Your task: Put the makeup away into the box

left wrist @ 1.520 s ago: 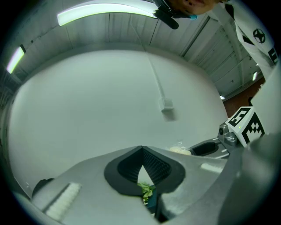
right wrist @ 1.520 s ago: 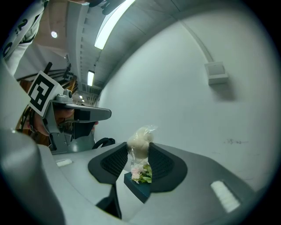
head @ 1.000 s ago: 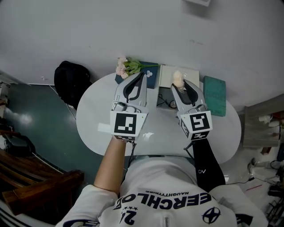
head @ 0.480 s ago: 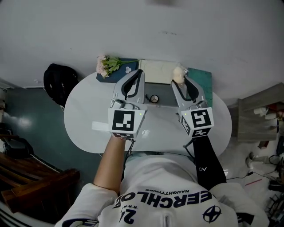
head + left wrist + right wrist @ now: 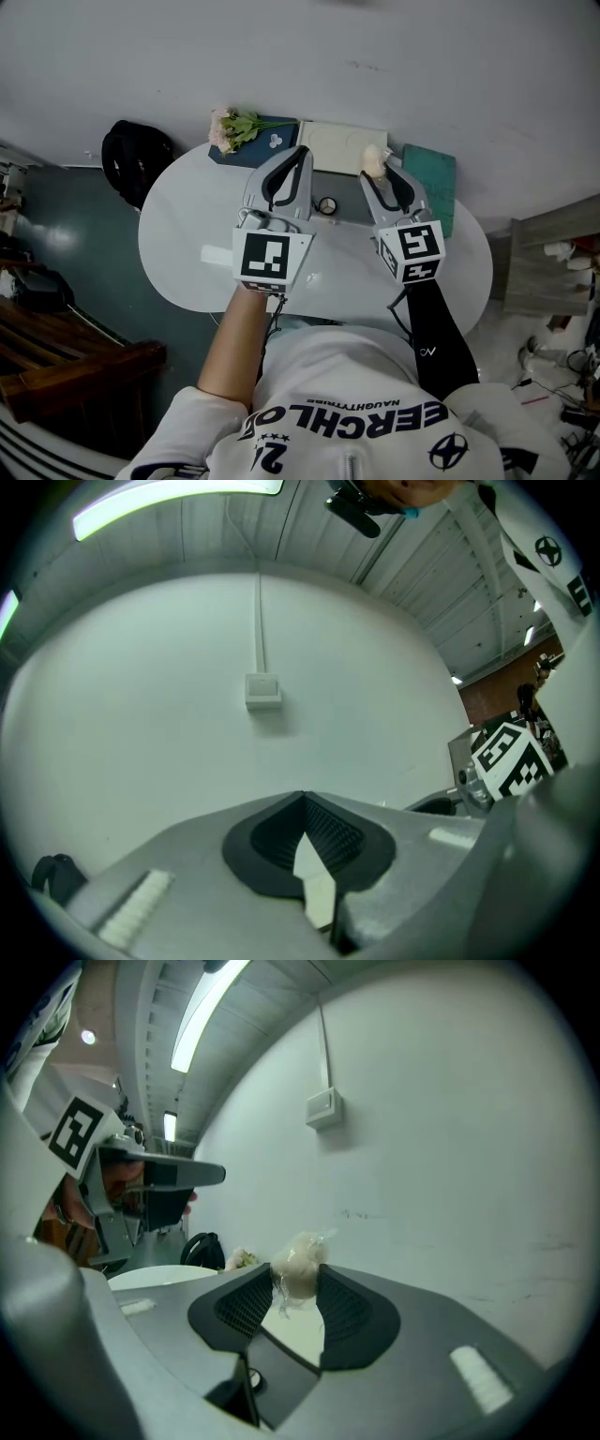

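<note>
- Box point(image 5: 342, 148) sits at the upper centre of the head view, on the far edge of a white oval table point(image 5: 187, 244). It shows a cream panel at the back and a dark part in front, and both grippers cover much of that dark part.
- Left gripper point(image 5: 302, 152) reaches toward the box's left side. In its own view point(image 5: 302, 797) the jaws meet at the tips with nothing between them, and only the wall shows beyond.
- Right gripper point(image 5: 378, 174) reaches toward the box's right side, its jaws point(image 5: 295, 1283) pressed on a makeup puff.
- The makeup puff point(image 5: 374, 160) is pale, egg-shaped and wrapped in clear film, and it hangs above the box's right edge. Its long axis runs along the jaws, toward the top of the frame. In the right gripper view point(image 5: 300, 1258) the film's loose end points up and right, and the pads hide the puff's lower part.
- A small round thing point(image 5: 327, 205) lies in the dark part between the two grippers. It is too small to identify, and in the right gripper view point(image 5: 251, 1382) it is partly cut off.
</note>
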`<state>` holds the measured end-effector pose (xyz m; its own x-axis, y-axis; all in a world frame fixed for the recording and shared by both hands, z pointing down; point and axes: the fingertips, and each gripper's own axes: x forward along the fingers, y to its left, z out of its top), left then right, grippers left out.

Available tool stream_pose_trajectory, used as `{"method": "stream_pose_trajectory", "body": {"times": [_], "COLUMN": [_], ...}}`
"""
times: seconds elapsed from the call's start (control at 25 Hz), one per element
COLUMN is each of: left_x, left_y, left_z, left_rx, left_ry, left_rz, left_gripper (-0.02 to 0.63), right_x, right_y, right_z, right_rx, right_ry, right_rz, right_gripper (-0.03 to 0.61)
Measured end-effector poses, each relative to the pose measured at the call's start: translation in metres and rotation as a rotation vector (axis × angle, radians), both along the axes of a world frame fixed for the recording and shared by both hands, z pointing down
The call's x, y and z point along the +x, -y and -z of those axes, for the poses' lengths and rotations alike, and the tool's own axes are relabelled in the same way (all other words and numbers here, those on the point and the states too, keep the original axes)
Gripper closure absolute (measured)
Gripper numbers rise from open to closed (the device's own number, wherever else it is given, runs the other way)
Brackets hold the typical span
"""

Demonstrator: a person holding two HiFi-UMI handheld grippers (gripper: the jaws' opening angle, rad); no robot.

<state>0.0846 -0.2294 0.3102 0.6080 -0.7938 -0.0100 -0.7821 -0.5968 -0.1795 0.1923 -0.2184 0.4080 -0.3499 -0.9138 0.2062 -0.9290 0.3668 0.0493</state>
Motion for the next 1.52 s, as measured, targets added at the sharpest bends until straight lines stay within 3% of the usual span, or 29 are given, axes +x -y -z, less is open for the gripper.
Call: {"method": "stream_pose_trajectory", "body": {"times": [0.36, 0.72, 1.04, 1.52], "left_x": [-0.015, -0.039, -0.047, -0.065], "left_y": [-0.003, -0.005, -0.008, -0.011], "left_z": [-0.012, -0.034, -0.040, -0.041], "left_rx": [-0.020, -0.077, -0.097, -0.096], "left_ry": [0.027, 0.007, -0.016, -0.021], "left_rz": [0.029, 0.074, 0.086, 0.131], "left_gripper": [0.612, 0.612, 0.612, 0.612], "right_x": [-0.023, -0.023, -0.022, -0.023], "right_y": [0.002, -0.005, -0.008, -0.009], "right_z": [-0.126, -0.211, -0.219, -0.219], "right_rx": [-0.346, -0.585, -0.592, -0.581], "right_ry": [-0.050, -0.117, -0.172, -0.160], "right_rz": [0.048, 0.011, 0.001, -0.014], "right_gripper": [0.402, 0.399, 0.399, 0.377]}}
